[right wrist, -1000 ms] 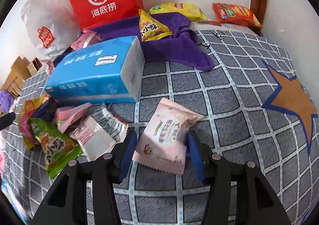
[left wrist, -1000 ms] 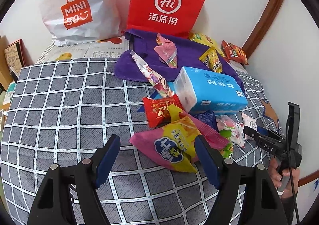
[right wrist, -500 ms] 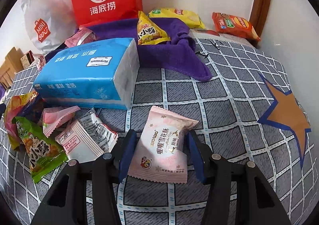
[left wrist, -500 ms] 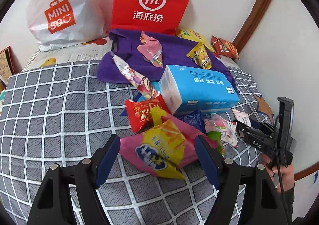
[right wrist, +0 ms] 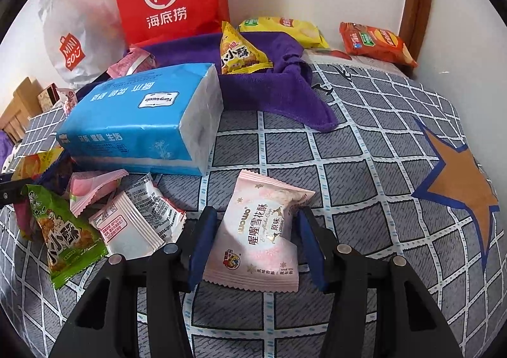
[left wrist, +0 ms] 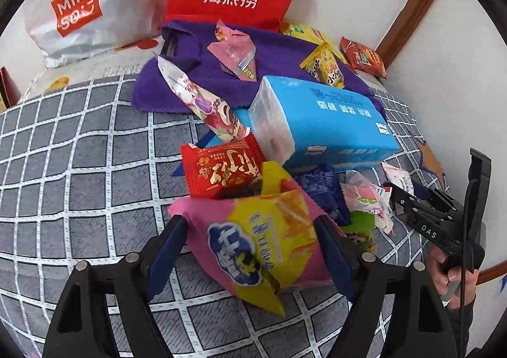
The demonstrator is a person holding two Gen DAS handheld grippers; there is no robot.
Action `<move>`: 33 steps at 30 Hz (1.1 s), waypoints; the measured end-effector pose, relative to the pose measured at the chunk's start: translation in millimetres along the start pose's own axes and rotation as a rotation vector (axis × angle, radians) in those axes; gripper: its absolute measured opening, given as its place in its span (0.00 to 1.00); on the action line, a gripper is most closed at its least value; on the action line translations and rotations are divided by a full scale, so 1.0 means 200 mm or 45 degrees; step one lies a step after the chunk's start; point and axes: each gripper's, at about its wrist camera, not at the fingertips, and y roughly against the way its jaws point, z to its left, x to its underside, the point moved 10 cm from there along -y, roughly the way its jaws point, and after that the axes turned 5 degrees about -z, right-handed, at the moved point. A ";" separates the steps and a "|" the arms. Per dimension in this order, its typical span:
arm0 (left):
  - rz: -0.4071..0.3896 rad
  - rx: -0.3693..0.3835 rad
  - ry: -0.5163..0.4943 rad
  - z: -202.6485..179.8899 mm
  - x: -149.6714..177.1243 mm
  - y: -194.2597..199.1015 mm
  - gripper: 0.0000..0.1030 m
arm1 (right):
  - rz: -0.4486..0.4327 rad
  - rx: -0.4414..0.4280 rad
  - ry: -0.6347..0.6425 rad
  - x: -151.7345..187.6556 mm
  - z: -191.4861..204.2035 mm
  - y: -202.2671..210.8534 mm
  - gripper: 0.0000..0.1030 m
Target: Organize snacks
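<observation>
Your left gripper (left wrist: 250, 250) stands spread around the pink-and-yellow snack bag (left wrist: 253, 244) at the near edge of the heap, pads beside it, not yet pressing. Your right gripper (right wrist: 257, 242) brackets the pale pink nougat packet (right wrist: 259, 231) on the checked cover (right wrist: 364, 149) — jaws apart. Both packets lie clear of the blue tissue pack (right wrist: 139, 117), likely chosen as easiest first picks.

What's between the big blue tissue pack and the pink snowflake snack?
Only bare checked bedcover lies between the tissue pack and the pink snack, seen in the right wrist view.
</observation>
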 end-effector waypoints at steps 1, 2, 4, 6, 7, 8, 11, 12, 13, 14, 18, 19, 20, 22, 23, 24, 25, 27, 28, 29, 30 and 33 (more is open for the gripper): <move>-0.001 0.002 0.000 0.00 0.00 0.00 0.81 | 0.000 0.000 -0.001 0.00 0.00 0.00 0.51; -0.001 0.004 -0.001 0.00 0.00 -0.01 0.81 | 0.000 -0.001 -0.001 0.00 0.00 0.00 0.51; -0.003 0.008 -0.001 0.00 0.00 -0.01 0.81 | 0.000 -0.001 -0.001 0.00 0.00 0.00 0.52; -0.006 0.011 0.001 0.00 0.00 -0.01 0.81 | 0.000 0.000 -0.001 0.00 0.00 0.00 0.52; -0.010 0.013 0.003 0.00 0.00 -0.01 0.81 | 0.000 0.000 -0.002 0.00 0.00 0.00 0.52; -0.014 0.018 0.007 0.00 0.00 0.00 0.79 | 0.000 0.000 -0.002 0.00 0.00 0.00 0.52; -0.027 0.041 0.023 0.00 0.01 0.01 0.73 | 0.000 -0.001 -0.003 0.00 0.00 0.00 0.52; -0.032 0.050 0.027 0.00 0.01 0.02 0.69 | -0.001 -0.003 -0.005 0.00 0.00 0.00 0.52; -0.037 0.060 0.032 0.00 0.01 0.03 0.64 | -0.002 -0.007 -0.008 0.00 0.00 0.00 0.52; -0.042 0.068 0.035 0.00 0.01 0.05 0.62 | -0.004 -0.009 -0.013 0.00 0.00 0.00 0.50; -0.059 0.088 0.032 0.01 0.01 0.09 0.54 | -0.005 -0.003 -0.005 0.00 0.00 0.01 0.44; -0.063 0.092 0.033 0.01 0.01 0.10 0.52 | -0.003 0.002 -0.004 0.00 0.00 0.02 0.44; -0.065 0.097 0.033 0.01 0.01 0.11 0.51 | -0.002 0.004 -0.005 0.00 0.00 0.02 0.44; -0.072 0.105 0.034 0.01 0.01 0.13 0.47 | 0.000 0.002 -0.014 0.01 0.00 0.04 0.44; -0.080 0.107 0.031 0.01 0.01 0.14 0.47 | -0.001 0.000 -0.017 0.01 0.00 0.05 0.44; -0.085 0.110 0.029 0.01 0.01 0.15 0.46 | -0.005 -0.001 -0.018 0.01 0.00 0.07 0.44; -0.093 0.112 0.027 0.01 0.01 0.16 0.46 | -0.012 0.001 -0.016 0.01 0.00 0.09 0.44; -0.105 0.117 0.022 0.00 0.02 0.18 0.45 | -0.023 0.006 -0.012 0.00 0.00 0.12 0.44; -0.108 0.121 0.022 0.00 0.02 0.19 0.45 | -0.027 0.007 -0.010 0.00 0.00 0.13 0.44; -0.112 0.125 0.023 0.00 0.02 0.20 0.44 | -0.030 0.009 -0.011 0.00 0.00 0.15 0.44; -0.118 0.129 0.024 0.00 0.02 0.21 0.44 | -0.033 0.012 -0.012 0.00 0.00 0.16 0.44; -0.138 0.135 0.021 -0.01 0.02 0.25 0.44 | -0.048 0.018 -0.015 -0.01 0.00 0.21 0.44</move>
